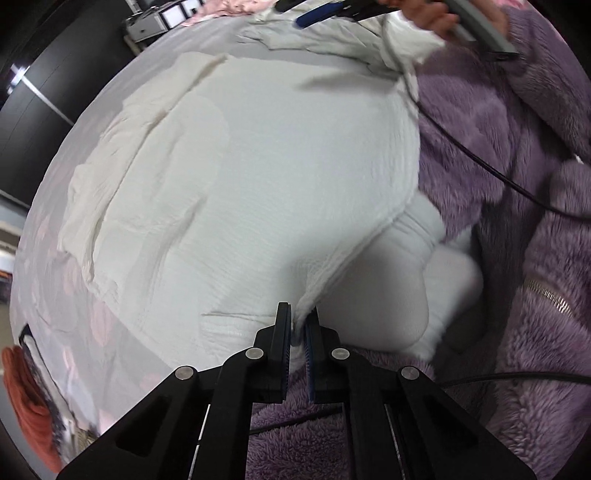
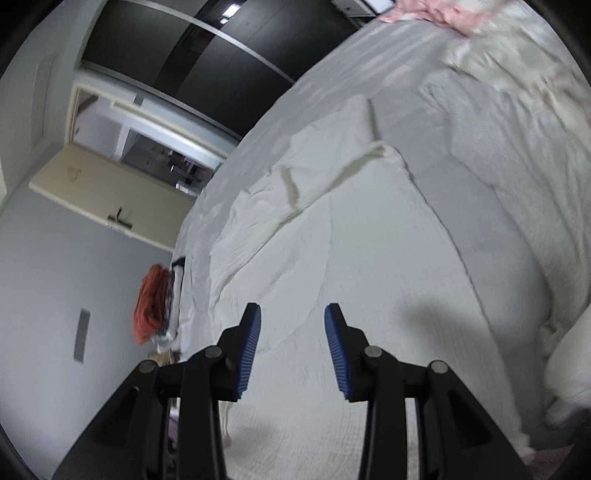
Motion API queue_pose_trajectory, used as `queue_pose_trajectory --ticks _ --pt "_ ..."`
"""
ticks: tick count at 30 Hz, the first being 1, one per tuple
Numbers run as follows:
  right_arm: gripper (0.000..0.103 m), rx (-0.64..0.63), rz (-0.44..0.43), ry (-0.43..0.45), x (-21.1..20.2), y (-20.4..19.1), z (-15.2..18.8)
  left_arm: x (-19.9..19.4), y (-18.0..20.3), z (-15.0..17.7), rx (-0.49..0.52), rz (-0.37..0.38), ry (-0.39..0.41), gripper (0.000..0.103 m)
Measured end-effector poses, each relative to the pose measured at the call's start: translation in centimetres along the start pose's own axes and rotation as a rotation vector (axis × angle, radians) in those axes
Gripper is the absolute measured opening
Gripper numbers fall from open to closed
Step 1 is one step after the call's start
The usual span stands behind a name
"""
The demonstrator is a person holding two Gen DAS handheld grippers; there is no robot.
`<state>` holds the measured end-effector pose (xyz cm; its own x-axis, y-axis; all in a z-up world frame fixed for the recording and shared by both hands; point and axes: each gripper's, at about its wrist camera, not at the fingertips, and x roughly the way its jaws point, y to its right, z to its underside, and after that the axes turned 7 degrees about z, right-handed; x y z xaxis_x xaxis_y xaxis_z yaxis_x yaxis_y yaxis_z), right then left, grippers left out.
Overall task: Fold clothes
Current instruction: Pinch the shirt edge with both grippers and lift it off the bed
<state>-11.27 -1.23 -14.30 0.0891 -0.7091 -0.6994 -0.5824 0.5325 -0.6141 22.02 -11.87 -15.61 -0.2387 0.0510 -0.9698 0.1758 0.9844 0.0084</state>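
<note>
From the left wrist view, the left hand-held gripper [image 1: 298,326] is pinching the hem of a white, crinkle-textured cotton garment [image 1: 258,177], a fold of edge bunched tight between its black fingers; that looks like a corner grab, the sort you make to carry one side across. The garment lies spread flat on the bed, over a pale sheet with faint pink flowers [image 1: 74,325], and its near edge touches a fluffy purple fleece jacket with a gold zip [image 1: 535,258] heaped just beside it. At the top of this view a person's hand [image 1: 436,20] holds the other tool above the cloth's far end, a dark cable [image 1: 480,162] trailing across the fleece. Over to the right wrist view: the right hand-held gripper [image 2: 291,332] has its blue pads [image 2: 248,354] spread apart with nothing between them, hanging above the white cloth, likely free to take a second corner. Beyond lie rumpled cream bedding [image 2: 517,110] and an orange knitted item [image 2: 149,302] at the bed's edge.
</note>
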Motion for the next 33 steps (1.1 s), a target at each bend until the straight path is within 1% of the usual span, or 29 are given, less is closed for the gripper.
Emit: queue_pose_trajectory --ticks 3,7,10,13,15,17,21,22,24,27,28,29,30,31,33 --pt "0.035 -0.192 0.132 -0.078 -2.2 -2.1 -0.7 -0.2 -0.3 -0.3 -0.031 0.004 0.013 0.007" --pt "0.035 -0.463 0.312 -0.23 -3.6 -3.9 -0.4 -0.4 -0.9 -1.2 -0.079 0.002 0.022 0.007" --pt "0.035 -0.673 0.443 -0.346 -3.3 -4.4 0.8 -1.0 -0.4 -0.6 -0.101 -0.012 0.037 0.007" --pt "0.035 -0.929 0.522 -0.524 -1.9 -4.0 3.6 -1.9 -0.3 -0.3 -0.116 -0.029 0.044 0.007" --pt "0.04 -1.087 0.57 -0.598 -0.9 -3.6 5.5 -2.2 -0.4 -0.3 -0.13 -0.037 0.046 0.007" --pt "0.042 -1.193 0.582 -0.669 0.1 -3.1 7.0 -2.3 -0.7 -0.2 -0.144 -0.042 0.052 0.007" --pt "0.042 -1.275 0.543 -0.819 1.8 -2.5 9.0 -2.7 -0.9 0.0 -0.176 -0.051 0.068 0.007" --pt "0.042 -1.294 0.546 -0.85 2.2 -2.4 9.5 -2.8 -1.0 0.1 -0.184 -0.05 0.073 0.007" --pt "0.042 -1.317 0.578 -0.872 3.1 -2.0 10.1 -3.2 -1.0 0.2 -0.189 -0.048 0.085 0.007" --pt "0.042 -1.309 0.607 -0.872 4.3 -1.6 10.6 -3.6 -0.8 0.2 -0.19 -0.056 0.099 0.007" --pt "0.039 -1.306 0.62 -0.872 4.7 -1.4 10.8 -3.7 -0.8 0.3 -0.194 -0.058 0.104 0.007" --pt "0.034 -1.304 0.631 -0.873 4.9 -1.2 11.1 -3.8 -0.9 0.4 -0.199 -0.061 0.109 0.007" --pt "0.019 -1.311 0.629 -0.872 4.9 -1.1 11.4 -3.9 -1.0 0.5 -0.205 -0.065 0.113 0.007" --pt "0.014 -1.324 0.623 -0.852 4.6 -1.1 11.7 -4.1 -1.1 0.6 -0.211 -0.069 0.118 0.007" --pt "0.008 -1.336 0.611 -0.779 3.6 -1.3 11.8 -4.6 -1.4 1.0 -0.237 -0.086 0.142 0.007"
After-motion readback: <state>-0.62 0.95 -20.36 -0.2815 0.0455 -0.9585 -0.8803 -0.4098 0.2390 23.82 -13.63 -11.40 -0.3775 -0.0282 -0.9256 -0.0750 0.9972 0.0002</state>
